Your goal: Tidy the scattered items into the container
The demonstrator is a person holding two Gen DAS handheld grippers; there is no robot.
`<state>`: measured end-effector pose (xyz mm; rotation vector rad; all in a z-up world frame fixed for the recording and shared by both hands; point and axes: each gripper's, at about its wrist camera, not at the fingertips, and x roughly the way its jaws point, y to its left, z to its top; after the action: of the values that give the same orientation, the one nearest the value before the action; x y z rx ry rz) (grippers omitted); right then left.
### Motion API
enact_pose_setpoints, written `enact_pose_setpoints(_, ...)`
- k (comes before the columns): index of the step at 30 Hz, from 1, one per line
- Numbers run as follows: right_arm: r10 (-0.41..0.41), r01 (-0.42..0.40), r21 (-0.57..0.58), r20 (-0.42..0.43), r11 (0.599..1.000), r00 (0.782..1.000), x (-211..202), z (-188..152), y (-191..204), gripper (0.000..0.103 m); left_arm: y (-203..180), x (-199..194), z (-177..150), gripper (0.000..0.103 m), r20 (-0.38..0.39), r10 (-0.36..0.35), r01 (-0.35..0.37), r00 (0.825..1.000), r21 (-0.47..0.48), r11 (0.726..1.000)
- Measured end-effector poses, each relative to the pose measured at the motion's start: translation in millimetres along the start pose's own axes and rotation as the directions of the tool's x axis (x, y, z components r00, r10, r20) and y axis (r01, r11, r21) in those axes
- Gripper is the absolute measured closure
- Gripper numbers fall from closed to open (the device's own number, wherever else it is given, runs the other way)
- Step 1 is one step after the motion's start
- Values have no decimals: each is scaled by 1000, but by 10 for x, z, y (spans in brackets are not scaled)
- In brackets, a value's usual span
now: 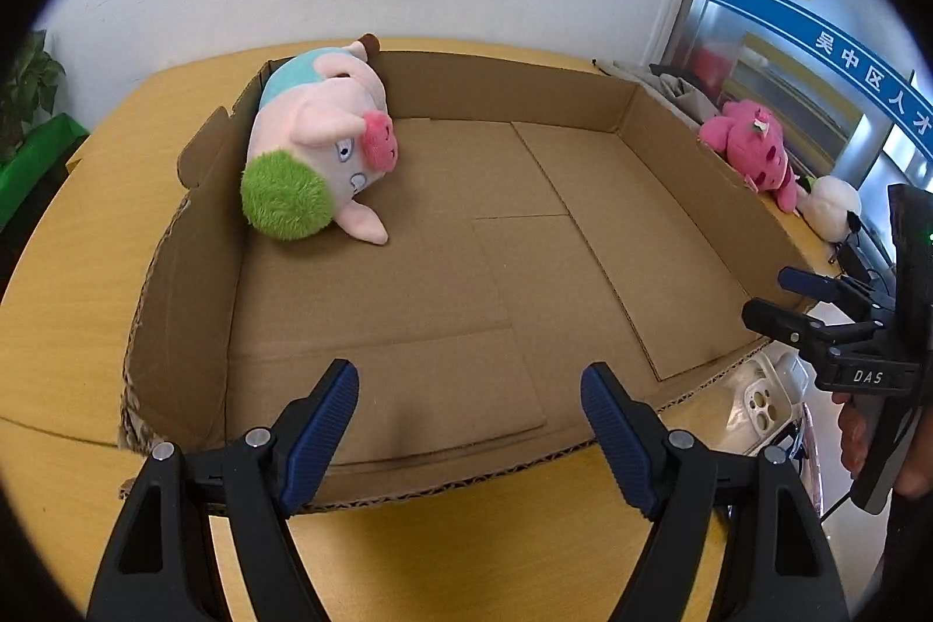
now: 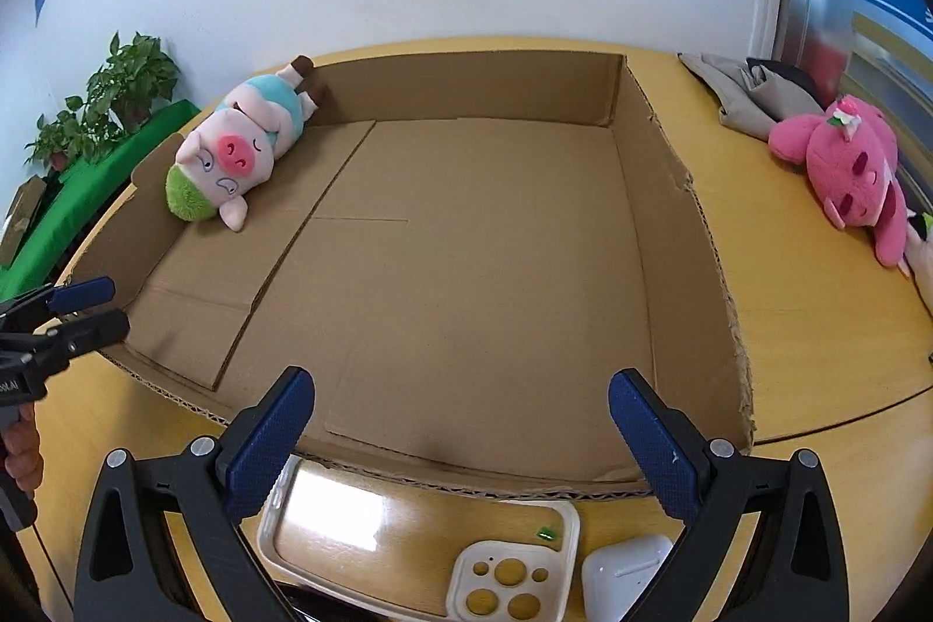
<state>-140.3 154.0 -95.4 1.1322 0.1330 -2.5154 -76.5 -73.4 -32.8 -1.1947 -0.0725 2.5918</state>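
A shallow cardboard box (image 1: 659, 167) (image 2: 682, 237) lies open on the yellow table. A pink pig plush with green hair (image 1: 326, 144) (image 2: 233, 150) lies inside its far left corner. A bright pink plush (image 1: 752, 144) (image 2: 845, 167) lies on the table outside the box's right side, with a white plush (image 1: 834, 205) beside it. My left gripper (image 1: 469, 400) is open and empty over the box's near edge. My right gripper (image 2: 460, 412) is open and empty at the box's near edge. In the left wrist view the right gripper (image 1: 775, 298) shows at the box's right corner.
A clear phone case (image 2: 420, 540) (image 1: 764, 406) and a white earbuds case (image 2: 627, 563) lie on the table just before the box. Folded grey cloth (image 2: 752, 97) lies at the back right. A potted plant (image 2: 111, 97) and green cloth stand at the left. A wall is behind.
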Motion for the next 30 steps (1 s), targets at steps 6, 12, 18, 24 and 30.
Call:
enact_pose_setpoints(6,14,-13,-34,38,999,999,-67,-54,3,1,-20,-74,-58,24,4,-3,3,1000,-17,1000)
enact_pose_setpoints(12,73,-69,-40,117,997,990,-328,-83,-46,1,-170,-287,-43,24,94,63,-62,994,-17,998)
enact_pose_setpoints(18,122,-119,-27,162,993,979,-734,-302,-198,1,-572,-404,-190,24,134,-22,20,991,15,1000)
enact_pose_setpoints(24,89,-88,-9,51,996,995,-587,-659,-378,1,-879,-65,-362,24,34,-117,115,993,50,992)
enact_pose_setpoints(30,68,-69,53,10,996,998,-426,-707,-516,1,-949,461,-415,27,-130,-122,119,984,-29,992)
